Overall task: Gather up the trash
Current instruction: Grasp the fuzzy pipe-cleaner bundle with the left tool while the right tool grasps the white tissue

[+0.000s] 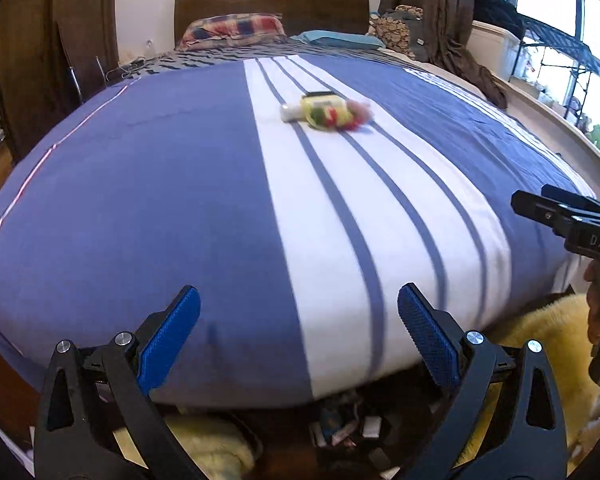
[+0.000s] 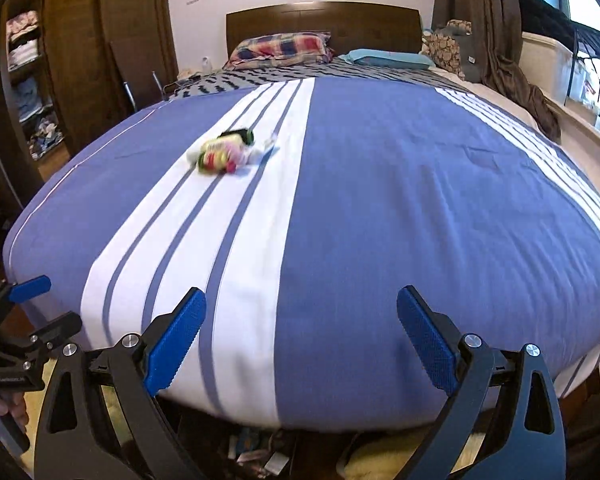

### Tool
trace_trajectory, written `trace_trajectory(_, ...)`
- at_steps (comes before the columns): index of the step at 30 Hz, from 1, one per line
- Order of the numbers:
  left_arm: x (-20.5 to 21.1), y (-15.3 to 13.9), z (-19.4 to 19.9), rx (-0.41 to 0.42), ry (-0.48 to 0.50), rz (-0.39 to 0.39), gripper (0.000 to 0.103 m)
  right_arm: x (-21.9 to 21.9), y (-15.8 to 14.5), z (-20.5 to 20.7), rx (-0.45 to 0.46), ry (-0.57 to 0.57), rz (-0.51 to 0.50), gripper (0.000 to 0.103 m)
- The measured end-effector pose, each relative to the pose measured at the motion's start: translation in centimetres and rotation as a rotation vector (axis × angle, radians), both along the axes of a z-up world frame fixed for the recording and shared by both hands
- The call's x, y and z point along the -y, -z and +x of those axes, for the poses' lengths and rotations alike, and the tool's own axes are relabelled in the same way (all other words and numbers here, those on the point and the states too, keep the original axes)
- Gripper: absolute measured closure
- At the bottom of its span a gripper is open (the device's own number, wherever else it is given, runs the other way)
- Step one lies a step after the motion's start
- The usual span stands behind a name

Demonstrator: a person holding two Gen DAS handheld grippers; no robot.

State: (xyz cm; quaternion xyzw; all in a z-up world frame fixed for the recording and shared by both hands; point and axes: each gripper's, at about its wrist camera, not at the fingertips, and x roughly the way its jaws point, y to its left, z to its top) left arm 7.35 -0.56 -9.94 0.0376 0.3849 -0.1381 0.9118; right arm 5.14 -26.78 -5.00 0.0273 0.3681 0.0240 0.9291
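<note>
A small heap of trash [image 1: 325,113] lies far off on the white stripe of the blue bedcover [image 1: 160,200]: a yellow-green wrapper, a white tube, something pink-red and a dark item, all blurred. The right wrist view shows the same heap [image 2: 225,152] up and to the left. My left gripper [image 1: 298,300] hangs open over the foot of the bed with nothing between its blue pads [image 1: 172,336]. My right gripper [image 2: 300,300] is open too and holds nothing. Below the bed's edge, several wrappers lie in a dark container [image 1: 340,428].
A plaid pillow [image 1: 232,30] and a teal pillow [image 1: 340,40] lie by the wooden headboard [image 1: 272,0]. A yellow fluffy rug [image 1: 548,344] covers the floor at the bed's foot. A window ledge [image 1: 540,108] runs along the right, with a wardrobe [image 2: 32,80] on the left.
</note>
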Motion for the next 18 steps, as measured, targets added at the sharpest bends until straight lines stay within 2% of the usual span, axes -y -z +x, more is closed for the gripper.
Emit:
trace_trajectory(12, 0.5, -0.4, 8.6, -0.025, -0.015, 0.036, 0.009, -2.2, 0.0, 9.1, -0.016, -0.059, 0.034, 0.007)
trace_trajectory(13, 0.6, -0.4, 9.2, -0.029, -0.012, 0.035, 0.009, -2.4, -0.1, 10.0, -0.017, -0.058, 0.035, 0.008)
trace_trajectory(18, 1.7, -0.3, 11.6, -0.041, 0.010, 0.033, 0.009, -2.1, 0.0, 14.7, -0.040, -0.034, 0.047, 0.028)
